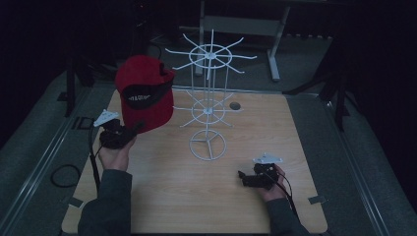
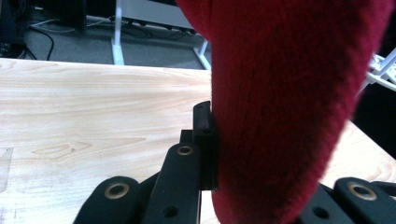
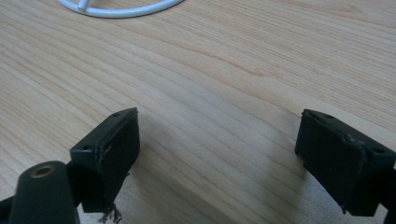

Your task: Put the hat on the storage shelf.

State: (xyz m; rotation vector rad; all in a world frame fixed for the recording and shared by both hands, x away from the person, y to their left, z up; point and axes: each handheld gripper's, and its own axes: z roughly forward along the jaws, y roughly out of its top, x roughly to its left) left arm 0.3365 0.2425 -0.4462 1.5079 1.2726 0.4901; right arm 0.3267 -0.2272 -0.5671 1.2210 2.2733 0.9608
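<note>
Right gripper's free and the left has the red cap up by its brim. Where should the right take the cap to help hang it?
Probably the rear band of the red cap, coming from the rack side. The left gripper clamps the lower edge, so the cap's top edge is free. The right gripper is open.

red cap (image 1: 146,93) with black band, held aloft, brim apparently down, beside white wire rack (image 1: 210,101).

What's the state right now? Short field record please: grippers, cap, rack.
left gripper: shut on cap, held above the table
cap: red, black band with white lettering, lifted left of rack
right gripper: open, nothing between jaws, low over table
rack: white wire, upright, round base on table, prongs bare
</note>
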